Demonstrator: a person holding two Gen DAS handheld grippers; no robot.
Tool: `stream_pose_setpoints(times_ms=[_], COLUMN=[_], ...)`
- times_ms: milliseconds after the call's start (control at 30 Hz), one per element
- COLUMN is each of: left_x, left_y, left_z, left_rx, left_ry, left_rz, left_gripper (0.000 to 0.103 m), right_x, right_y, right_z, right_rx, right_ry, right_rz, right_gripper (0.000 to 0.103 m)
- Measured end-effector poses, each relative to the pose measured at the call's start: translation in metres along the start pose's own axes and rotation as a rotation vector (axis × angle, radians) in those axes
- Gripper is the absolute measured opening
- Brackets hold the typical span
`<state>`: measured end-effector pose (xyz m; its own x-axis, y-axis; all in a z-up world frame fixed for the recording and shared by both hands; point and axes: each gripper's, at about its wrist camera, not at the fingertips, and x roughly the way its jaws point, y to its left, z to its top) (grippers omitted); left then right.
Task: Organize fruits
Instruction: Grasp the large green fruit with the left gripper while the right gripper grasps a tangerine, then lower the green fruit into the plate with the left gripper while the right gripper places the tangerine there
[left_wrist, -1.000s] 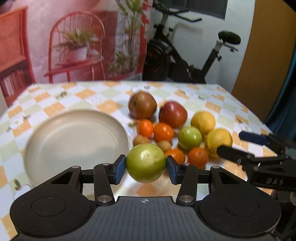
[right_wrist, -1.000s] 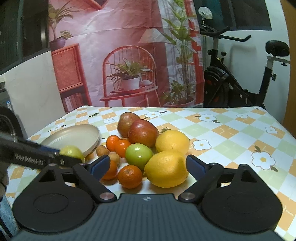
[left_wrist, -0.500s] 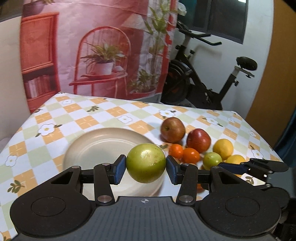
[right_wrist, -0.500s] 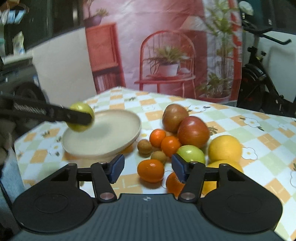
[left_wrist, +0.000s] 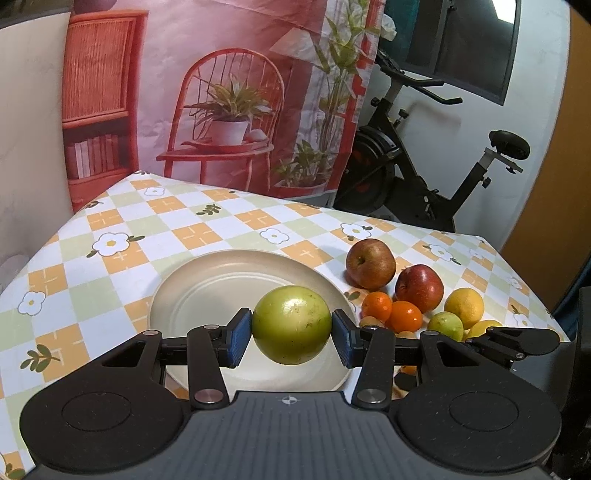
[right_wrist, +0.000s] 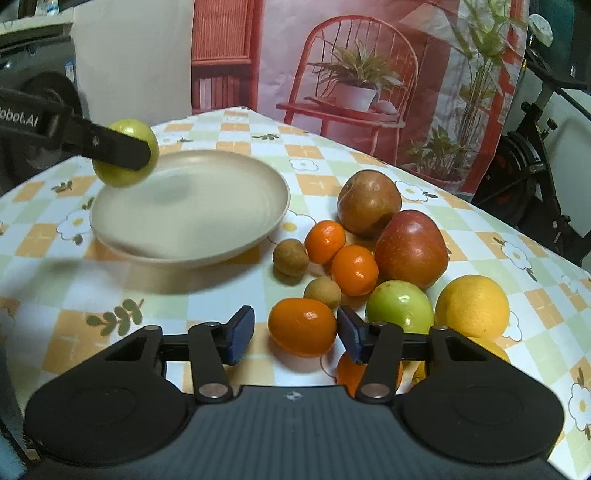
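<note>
Left wrist view: your left gripper (left_wrist: 291, 326) clamps a green fruit (left_wrist: 291, 325) above the plate (left_wrist: 192, 295); your right gripper (right_wrist: 295, 328) is closing around a mandarin (right_wrist: 302, 326), the lemon (right_wrist: 472, 306) at 3 o'clock.

plate (right_wrist: 192, 225) lies left of the fruit pile (right_wrist: 373, 258) on the table (right_wrist: 221, 288).

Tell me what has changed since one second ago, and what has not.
The left gripper carried its green fruit from beside the fruit pile to above the beige plate. The right gripper swung from the lemons to the small orange fruit, jaws closing around it. The pile and the plate have not moved.
</note>
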<state>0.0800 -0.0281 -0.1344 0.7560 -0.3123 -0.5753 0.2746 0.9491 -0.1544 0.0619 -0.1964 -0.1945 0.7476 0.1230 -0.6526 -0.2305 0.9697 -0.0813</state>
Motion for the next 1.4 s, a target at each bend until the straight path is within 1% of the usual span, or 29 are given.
stream_pose_setpoints(times_ms=[67,267,433,533,633,700,800,867,967,1133,1233,1400], left_x=[0.002,0.007,0.01,0.018,0.03,0.04,0.058,0.07,0.084,0.098,0.101,0.106], left_y=[0.001,0.005,0.013,0.025,0.043,0.052,0.061,0.065,0.073,0.08,0.08,0.079], left_z=[-0.001,0.0,0.006,0.016,0.029,0.037,0.047,0.05,0.051,0.049,0.047,0.045], left_rx=[-0.005,-0.013,-0.024,-0.035,-0.061,-0.067,-0.056,-0.049,-0.079,-0.093,-0.082,-0.064], left_ry=[0.007,0.018,0.021,0.033,0.049,0.058,0.077,0.095,0.133,0.16,0.163,0.172], left_rz=[-0.001,0.007,0.02,0.016,0.036,0.057,0.059,0.06,0.07,0.081,0.077,0.078], left_gripper=[0.05,0.05,0.05,0.05,0.05,0.05,0.05,0.05,0.05,0.05,0.05,0.05], right_x=[0.001,-0.001,-0.013,-0.013,-0.003,0.01,0.032,0.042,0.054,0.072,0.081,0.084], right_y=[-0.001,-0.006,-0.006,-0.004,0.0,0.001,0.004,0.008,0.017,0.026,0.023,0.018], right_z=[-0.002,-0.002,0.008,0.026,0.045,0.058,0.071,0.077,0.083,0.089,0.089,0.089], right_rx=[0.0,0.026,0.037,0.007,-0.037,-0.051,-0.058,-0.074,-0.128,-0.188,-0.173,-0.157], right_ry=[0.008,-0.001,-0.059,-0.094,-0.111,-0.102,-0.094,-0.101,-0.094,-0.063,-0.05,-0.052], right_rz=[-0.016,-0.005,0.017,0.037,0.049,0.064,0.082,0.11,0.108,0.115,0.109,0.115], right_gripper=[0.045,0.044,0.044,0.044,0.044,0.044,0.044,0.044,0.044,0.044,0.044,0.044])
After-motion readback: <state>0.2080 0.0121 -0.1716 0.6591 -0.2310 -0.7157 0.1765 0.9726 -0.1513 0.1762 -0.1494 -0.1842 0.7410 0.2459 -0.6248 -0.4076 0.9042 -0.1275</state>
